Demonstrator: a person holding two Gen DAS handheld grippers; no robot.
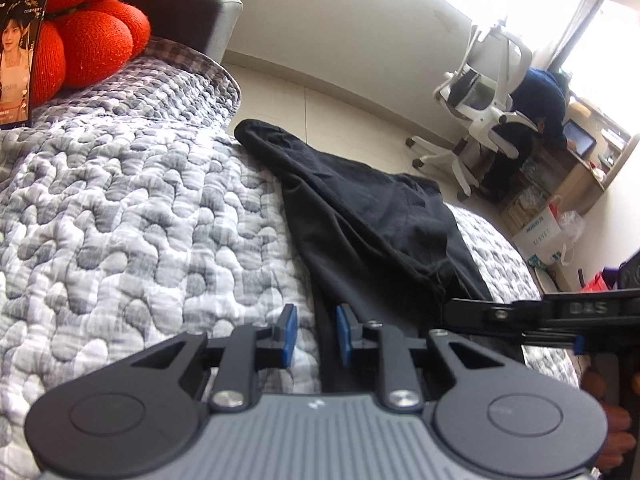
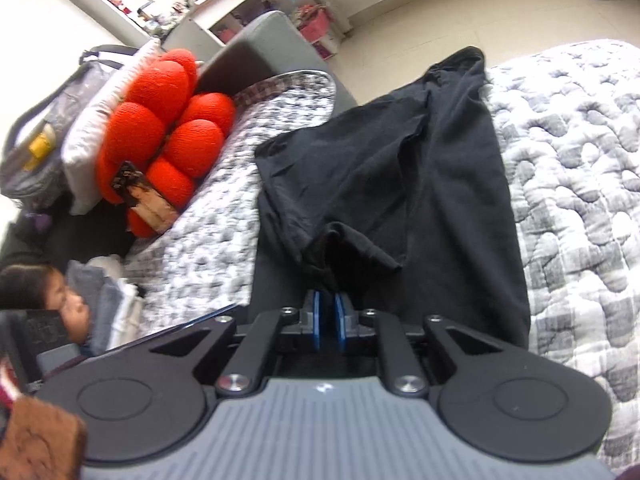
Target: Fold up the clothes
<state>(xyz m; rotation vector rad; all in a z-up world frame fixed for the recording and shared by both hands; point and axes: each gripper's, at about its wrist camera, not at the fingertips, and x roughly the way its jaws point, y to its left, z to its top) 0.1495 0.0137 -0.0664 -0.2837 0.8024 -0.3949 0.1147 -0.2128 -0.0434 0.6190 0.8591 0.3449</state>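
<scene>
From the left wrist, the left tool (image 1: 314, 334) hovers low over the bed (image 1: 132, 208), its blue pads (image 1: 289, 330) apart with the edge of the black garment (image 1: 360, 216) lying between them, unpinched. The garment stretches across the grey quilt toward the floor. A red cushion (image 1: 88, 44) with a phone (image 1: 20, 56) propped against it sits at the head. The right tool (image 1: 560, 316) reaches in from the right.

From the right wrist, the right tool (image 2: 328, 320) has its pads (image 2: 317, 322) narrowly parted just at a bunched fold of the garment (image 2: 400, 168); I cannot tell whether they pinch cloth. The garment lies lengthwise on the bed (image 2: 580, 168), partly folded over itself.
</scene>
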